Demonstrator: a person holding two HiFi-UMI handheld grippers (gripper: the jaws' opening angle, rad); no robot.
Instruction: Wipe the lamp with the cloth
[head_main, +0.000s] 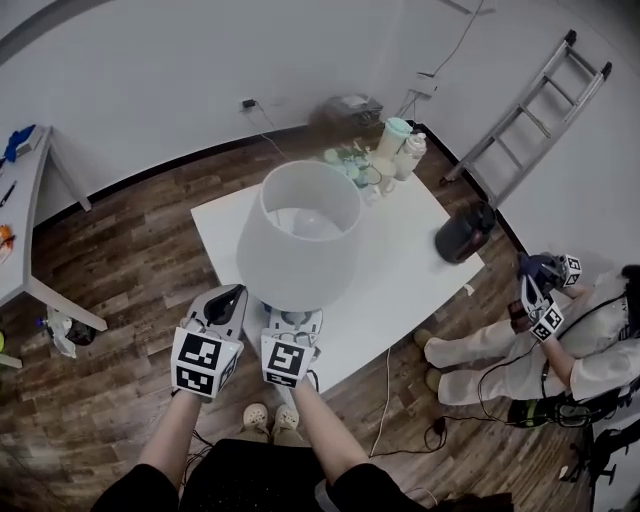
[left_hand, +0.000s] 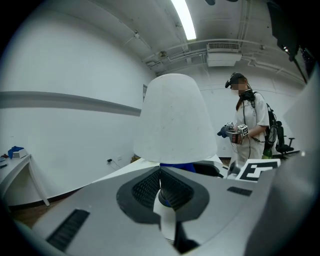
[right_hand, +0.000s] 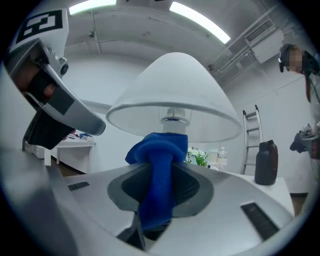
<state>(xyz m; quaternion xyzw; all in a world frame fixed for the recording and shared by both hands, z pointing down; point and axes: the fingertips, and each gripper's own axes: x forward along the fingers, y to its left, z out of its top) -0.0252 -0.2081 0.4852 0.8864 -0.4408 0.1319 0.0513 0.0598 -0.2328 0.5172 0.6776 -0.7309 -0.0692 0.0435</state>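
The table lamp (head_main: 300, 235) stands on the white bench (head_main: 400, 270). The left tongs (head_main: 237, 293) are pressed onto a white post, judged to be the lamp stem (left_hand: 167, 220). A blue cloth (right_hand: 160, 170) is pinched in the right tongs (head_main: 297, 318), just under the shade. Wiping seems barely begun; the shade is left.

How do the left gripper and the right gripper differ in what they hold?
The right gripper clamps the blue cloth; the left gripper is shut on a small white piece, no cloth. The right gripper looks up under the lamp shade; the left gripper faces its outer side. Both sit close to that shade.
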